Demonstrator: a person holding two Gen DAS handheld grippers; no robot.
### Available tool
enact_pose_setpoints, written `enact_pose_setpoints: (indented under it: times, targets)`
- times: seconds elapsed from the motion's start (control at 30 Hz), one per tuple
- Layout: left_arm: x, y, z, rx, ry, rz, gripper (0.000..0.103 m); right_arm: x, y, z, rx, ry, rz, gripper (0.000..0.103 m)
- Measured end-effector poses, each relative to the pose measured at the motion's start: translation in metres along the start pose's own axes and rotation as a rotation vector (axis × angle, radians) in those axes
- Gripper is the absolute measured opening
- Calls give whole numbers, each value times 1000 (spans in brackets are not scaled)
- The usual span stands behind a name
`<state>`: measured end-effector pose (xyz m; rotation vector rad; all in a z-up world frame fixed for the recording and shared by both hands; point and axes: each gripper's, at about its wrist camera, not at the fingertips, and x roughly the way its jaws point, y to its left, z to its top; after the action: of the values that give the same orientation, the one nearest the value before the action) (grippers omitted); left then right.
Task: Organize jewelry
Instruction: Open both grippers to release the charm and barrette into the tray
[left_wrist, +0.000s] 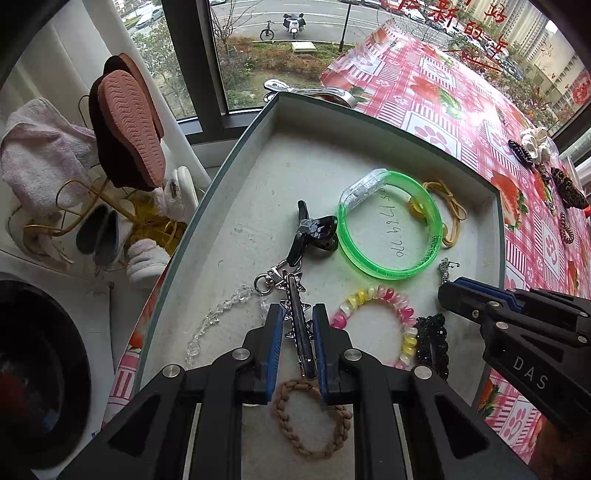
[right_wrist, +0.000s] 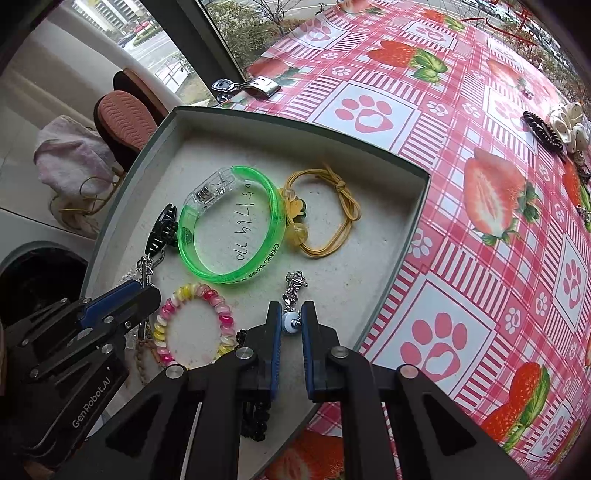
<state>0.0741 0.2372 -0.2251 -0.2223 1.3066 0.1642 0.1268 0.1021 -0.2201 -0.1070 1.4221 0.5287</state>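
bead charm (right_wrist: 287, 320) between jaws

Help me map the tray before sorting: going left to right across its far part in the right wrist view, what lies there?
Black claw clip → green bangle → yellow hair tie → tray's right wall.

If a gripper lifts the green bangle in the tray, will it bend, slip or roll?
The green bangle looks like rigid plastic, so it probably keeps its shape. Its glossy surface may slip between the pads. It lies flat in the tray, so rolling seems unlikely unless stood on edge.
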Motion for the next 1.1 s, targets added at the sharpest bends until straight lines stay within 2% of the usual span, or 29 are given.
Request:
enact_pose_setpoints:
  times: [0.23,0.6,0.8,0.87,1.03,1.07,1.1]
  targets:
    - [3,-6,-1,28,11,31,24,3,4,-1,-8,5,-3,12]
    - [0,-5,-1,12,13,51,24,4,4,2,-4,14,6,14]
    - [-7,-4,-2,6,-5,56,24,4,7,3,-16,24,16,25]
    - [-8,-4,-3,2,-1,61,24,4,7,3,-14,26,22,32]
    - [-10,-2,-5,-7,3,59,24,0,10,2,-13,22,34,39]
    - [-10,-2,-5,-7,4,59,25,-2,10,2,-11,14,34,39]
    - [-10,-2,-5,-7,6,59,31,-5,9,3,-8,5,34,39]
